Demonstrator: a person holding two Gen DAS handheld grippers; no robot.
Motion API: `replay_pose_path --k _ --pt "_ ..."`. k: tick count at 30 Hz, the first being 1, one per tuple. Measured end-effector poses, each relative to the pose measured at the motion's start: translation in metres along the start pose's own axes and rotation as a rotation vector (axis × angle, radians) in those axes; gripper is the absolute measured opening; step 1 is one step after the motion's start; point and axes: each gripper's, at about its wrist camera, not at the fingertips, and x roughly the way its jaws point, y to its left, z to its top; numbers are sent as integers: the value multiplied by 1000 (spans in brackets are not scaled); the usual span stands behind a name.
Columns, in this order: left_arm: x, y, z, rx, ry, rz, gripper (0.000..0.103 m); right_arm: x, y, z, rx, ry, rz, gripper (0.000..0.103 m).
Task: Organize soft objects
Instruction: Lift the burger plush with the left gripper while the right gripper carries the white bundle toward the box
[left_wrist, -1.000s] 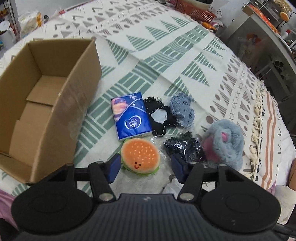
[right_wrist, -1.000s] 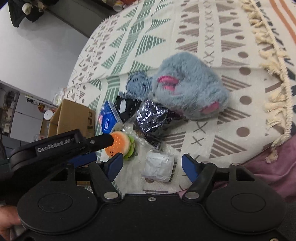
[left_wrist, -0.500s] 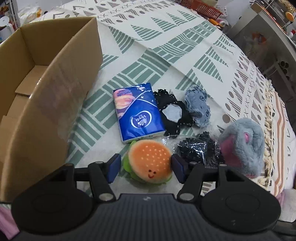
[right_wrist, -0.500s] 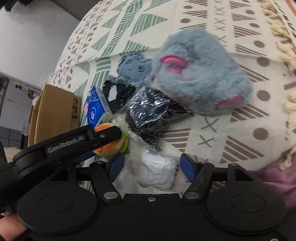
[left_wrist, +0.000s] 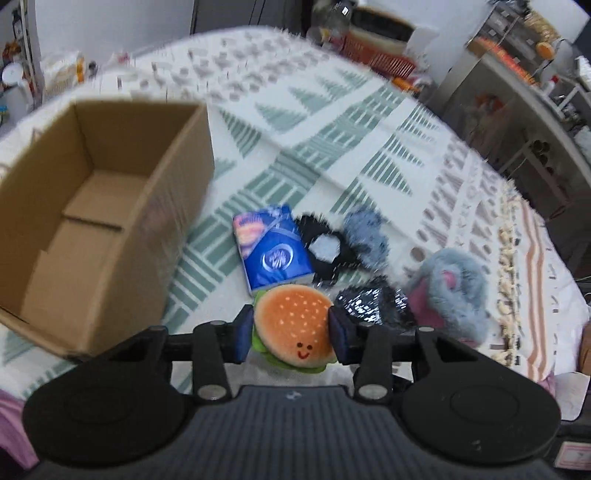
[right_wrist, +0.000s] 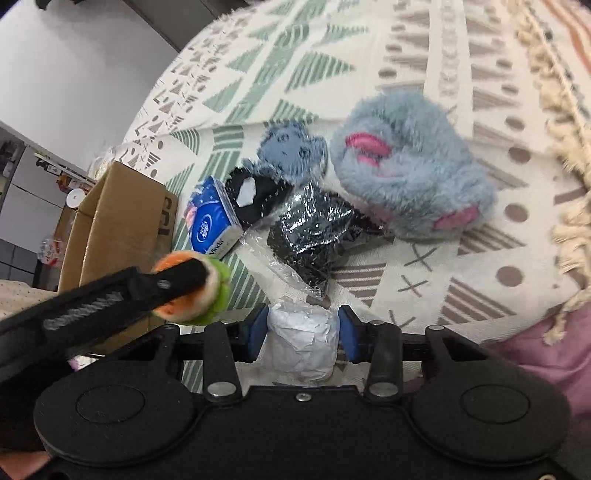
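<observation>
on the patterned blanket (left_wrist: 332, 155), the open cardboard box (left_wrist: 92, 221) at the left, nothing in it yet; beside it the unsorted heap: grey plush (right_wrist: 406, 170), crinkly black packet (right_wrist: 314, 229), blue tissue pack (left_wrist: 273, 254)

half a second back both claws open around their targets; now left gripper (left_wrist: 291, 332) clamped on the burger plush (left_wrist: 291, 325), lifted clear of the cloth, and right gripper (right_wrist: 301, 332) closed on the white bundle (right_wrist: 301, 343)

probably next: both carried into the box
</observation>
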Motion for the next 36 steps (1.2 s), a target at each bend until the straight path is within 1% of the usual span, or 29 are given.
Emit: replay_pose_path --k 5,9,12,15,19,22,24,28,32,34,36 --pt "-36 -2 1 35 -70 -34 41 -24 8 -7 -48 -75 -33 41" --pt "-58 -1 -8 62 -115 -40 41 -42 14 -11 -65 -122 -47 41" --pt "-71 2 -10 76 -137 -48 42 -50 20 -14 -70 -149 -55 41" --pt "-82 7 -10 96 -162 -58 42 -62 27 -18 -71 -195 -55 41" --pt "-96 18 -14 102 -184 -90 42 -77 39 -23 -83 -241 -43 41" --pt "-99 30 -13 84 -182 -101 42 -85 48 -25 -91 -263 -38 41" --pt "-98 39 -10 62 -158 -121 42 -89 52 -27 -92 -275 -30 41" --pt "-90 52 -6 37 -136 -102 42 -92 61 -28 -85 -284 -17 41" --pt "-91 63 -1 13 -146 -104 42 -90 73 -30 -87 -289 -12 41" --pt "-92 70 3 2 -153 -124 42 -89 80 -30 -94 -290 -5 41" --pt "-90 80 9 -12 -145 -143 42 -89 88 -30 -100 -295 -1 41"
